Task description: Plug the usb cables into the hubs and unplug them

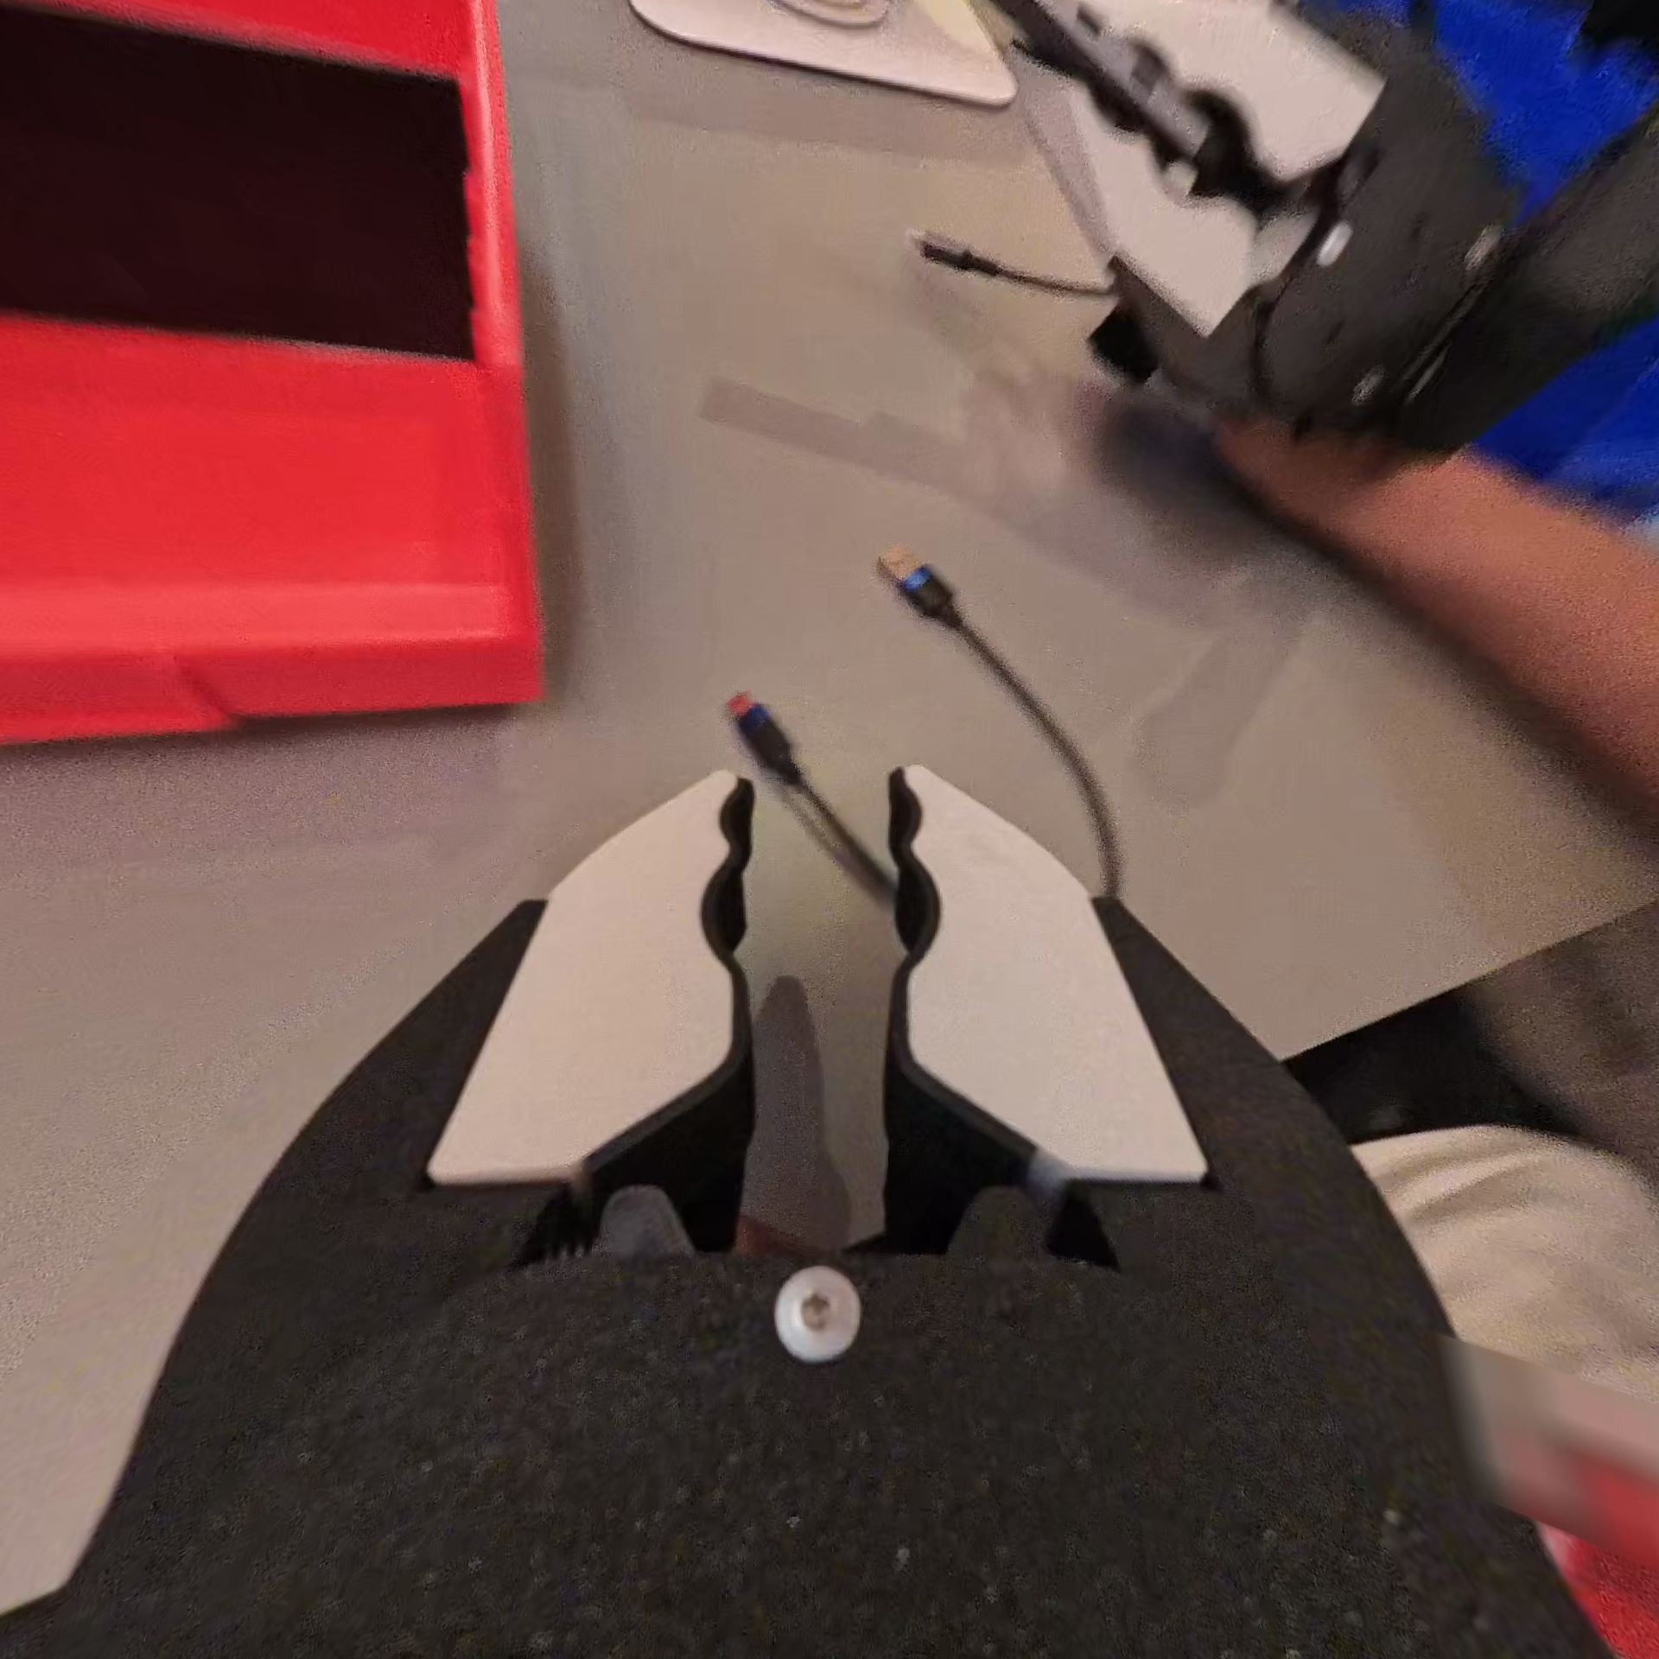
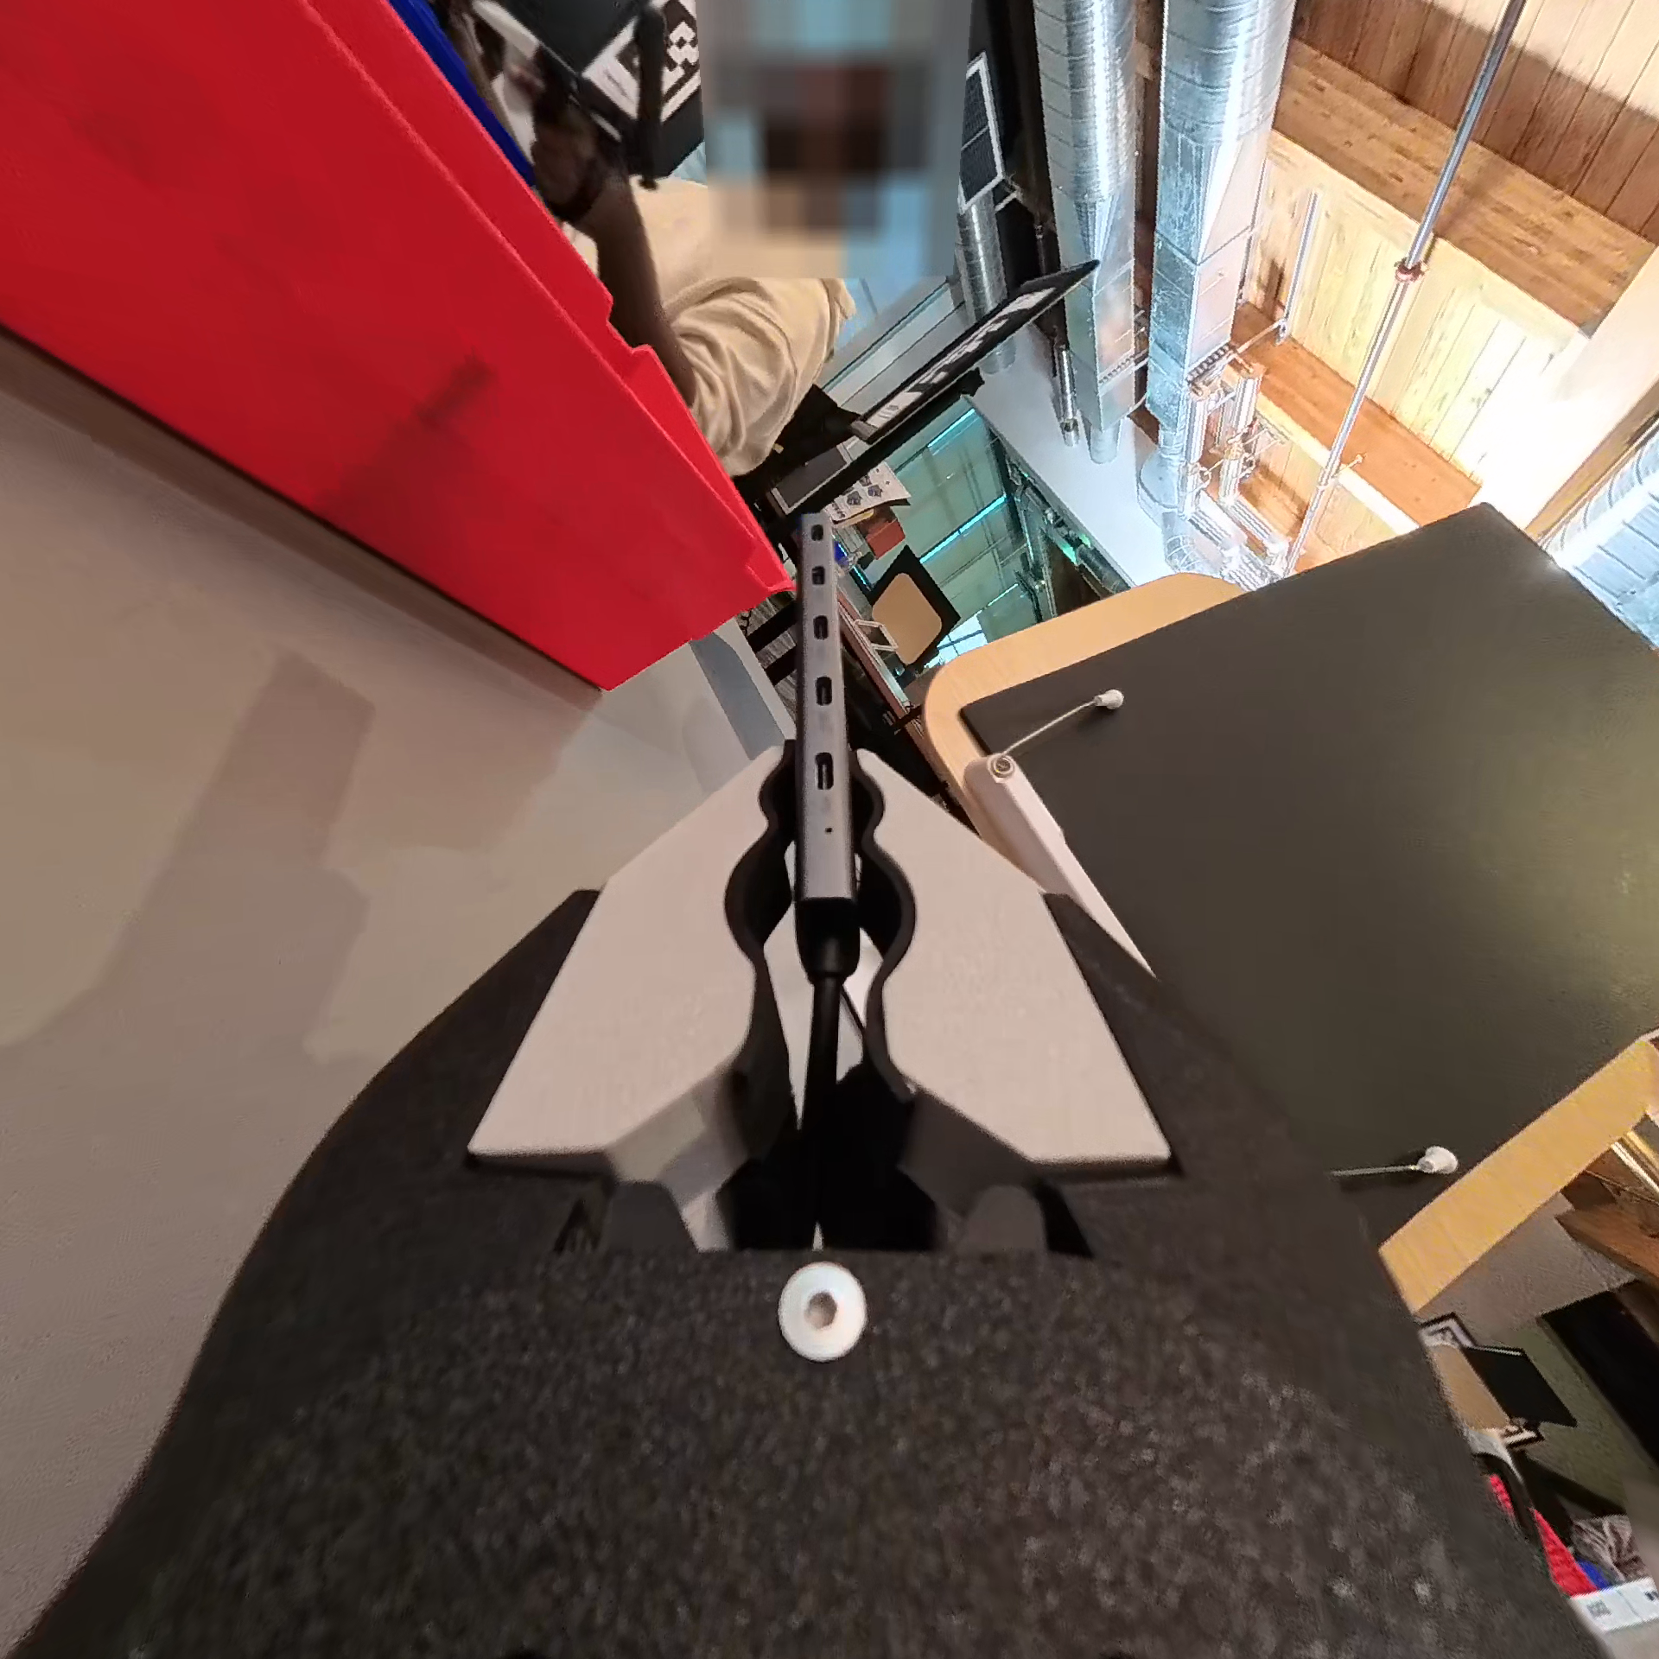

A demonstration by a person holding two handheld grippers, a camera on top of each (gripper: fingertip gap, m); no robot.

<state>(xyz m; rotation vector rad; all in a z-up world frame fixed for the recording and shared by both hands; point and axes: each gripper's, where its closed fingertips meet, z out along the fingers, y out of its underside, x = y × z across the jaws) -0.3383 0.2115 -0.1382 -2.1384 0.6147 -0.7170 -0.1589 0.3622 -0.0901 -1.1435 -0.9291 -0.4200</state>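
Observation:
My right gripper [image 2: 819,776] is shut on a slim grey USB hub [image 2: 821,682] with several ports. The hub sticks out past the fingertips, and its black lead runs back between the fingers. That gripper shows blurred in the left wrist view [image 1: 1167,179], held by a hand above the table. My left gripper [image 1: 819,790] is open and empty just above the grey table [image 1: 628,269]. A black cable with a red and blue plug [image 1: 750,718] lies between its fingertips. A second cable with a gold plug [image 1: 902,574] lies a little farther right.
A red bin [image 1: 269,503] stands on the table to the left and shows in the right wrist view [image 2: 359,314]. A white pad [image 1: 853,54] lies at the far edge. A forearm [image 1: 1481,574] crosses at the right. A black-topped table [image 2: 1347,853] stands beyond.

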